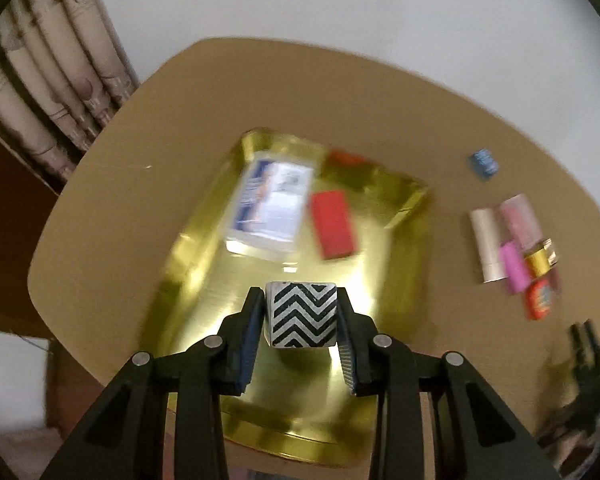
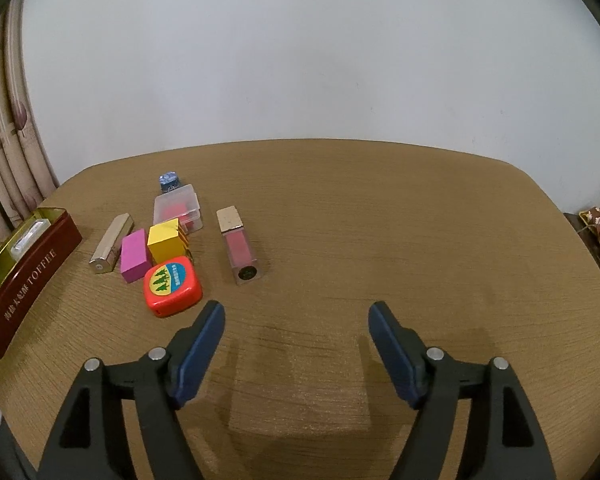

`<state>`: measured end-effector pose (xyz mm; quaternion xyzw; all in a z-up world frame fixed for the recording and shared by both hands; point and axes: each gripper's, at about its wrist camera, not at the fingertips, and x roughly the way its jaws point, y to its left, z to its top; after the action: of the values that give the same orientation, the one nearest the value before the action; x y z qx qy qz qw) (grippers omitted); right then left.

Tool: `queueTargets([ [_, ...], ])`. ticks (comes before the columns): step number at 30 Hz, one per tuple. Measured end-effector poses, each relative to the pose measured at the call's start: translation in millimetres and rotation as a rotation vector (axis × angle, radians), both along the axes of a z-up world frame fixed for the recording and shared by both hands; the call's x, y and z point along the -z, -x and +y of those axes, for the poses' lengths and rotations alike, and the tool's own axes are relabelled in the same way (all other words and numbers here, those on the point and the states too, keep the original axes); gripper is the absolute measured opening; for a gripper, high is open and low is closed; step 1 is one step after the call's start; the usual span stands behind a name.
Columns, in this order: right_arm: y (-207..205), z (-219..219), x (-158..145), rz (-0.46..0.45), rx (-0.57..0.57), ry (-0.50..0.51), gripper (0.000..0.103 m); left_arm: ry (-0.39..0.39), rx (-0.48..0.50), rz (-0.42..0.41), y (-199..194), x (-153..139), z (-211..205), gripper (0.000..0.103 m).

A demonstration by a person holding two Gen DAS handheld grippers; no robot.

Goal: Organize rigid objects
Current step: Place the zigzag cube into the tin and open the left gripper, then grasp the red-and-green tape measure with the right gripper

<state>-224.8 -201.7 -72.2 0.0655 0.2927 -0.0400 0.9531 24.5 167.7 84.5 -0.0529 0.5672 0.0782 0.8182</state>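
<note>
My left gripper (image 1: 300, 316) is shut on a small block with black and white zigzag stripes (image 1: 301, 315) and holds it above the gold inside of the toffee tin (image 1: 204, 272). In the tin lie a clear flat box with a printed label (image 1: 274, 204) and a red block (image 1: 334, 224). My right gripper (image 2: 296, 316) is open and empty over the table. To its left stand a red tape measure (image 2: 172, 283), a pink block (image 2: 134, 255), a yellow block (image 2: 164, 240), a gold tube (image 2: 110, 248), a clear box with red contents (image 2: 178, 208) and a pink lip gloss (image 2: 240, 246).
The red side of the toffee tin (image 2: 32, 276) sits at the table's left edge in the right wrist view. A small blue item (image 2: 168, 180) lies behind the clear box. A curtain (image 2: 8, 140) hangs at the left, a white wall behind the wooden table (image 2: 420, 240).
</note>
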Motion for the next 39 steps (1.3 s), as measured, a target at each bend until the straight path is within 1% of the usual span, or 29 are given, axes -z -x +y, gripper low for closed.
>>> queueTargets([
  [1,-1,0,0,0.004,0.001,0.000,0.077,-0.019,-0.012,0.013,-2,7,10,0.031],
  [3,-2,1,1,0.012,0.002,0.002,0.077,-0.044,0.010,0.033,-8,21,22,0.031],
  [5,-4,1,2,0.019,0.003,0.005,0.077,-0.063,0.007,0.031,-10,29,25,0.031],
  [7,-5,2,3,0.025,0.005,0.007,0.077,-0.066,0.037,0.025,-11,36,24,0.031],
  [11,-6,2,4,0.035,0.006,0.010,0.077,-0.100,0.065,0.010,-16,44,24,0.031],
  [14,-7,3,5,0.039,0.008,0.010,0.077,-0.123,0.057,0.020,-16,50,22,0.032],
  [16,-7,3,5,0.049,-0.010,0.001,0.077,-0.141,0.056,0.002,-12,48,21,0.036],
  [18,-6,3,5,0.046,-0.010,-0.002,0.077,-0.166,0.053,-0.024,-4,40,18,0.056],
  [19,-5,3,5,0.044,-0.009,-0.004,0.077,-0.168,0.052,-0.048,0,34,16,0.057],
  [22,0,3,2,0.014,-0.037,-0.018,0.077,-0.164,0.055,-0.124,25,10,3,0.064],
  [23,2,5,1,0.004,-0.068,-0.022,0.077,-0.149,0.052,-0.159,38,0,-2,0.069],
  [24,2,7,0,0.013,-0.099,-0.022,0.077,-0.126,0.051,-0.190,49,-7,-5,0.076],
  [26,-3,17,-1,0.048,-0.177,-0.021,0.077,-0.059,0.053,-0.252,78,-18,-15,0.085],
  [27,-5,23,-3,0.059,-0.209,-0.017,0.077,-0.030,0.060,-0.273,95,-20,-21,0.085],
  [29,-10,39,-10,0.063,-0.277,-0.016,0.077,-0.001,0.094,-0.294,121,-20,-37,0.085],
  [31,-17,50,-16,0.068,-0.334,-0.009,0.077,-0.022,0.126,-0.303,148,-12,-53,0.085],
  [32,-23,59,-19,0.073,-0.357,0.024,0.077,-0.035,0.131,-0.302,157,-8,-61,0.085],
  [33,-29,67,-21,0.084,-0.381,0.050,0.077,-0.043,0.143,-0.297,166,-3,-68,0.085],
  [35,-41,78,-22,0.114,-0.434,0.061,0.077,-0.053,0.162,-0.277,182,8,-79,0.085],
  [37,-51,87,-21,0.135,-0.444,0.114,0.077,-0.033,0.161,-0.240,191,21,-83,0.085],
  [39,-61,89,-18,0.163,-0.460,0.126,0.077,-0.016,0.162,-0.211,198,32,-85,0.085],
])
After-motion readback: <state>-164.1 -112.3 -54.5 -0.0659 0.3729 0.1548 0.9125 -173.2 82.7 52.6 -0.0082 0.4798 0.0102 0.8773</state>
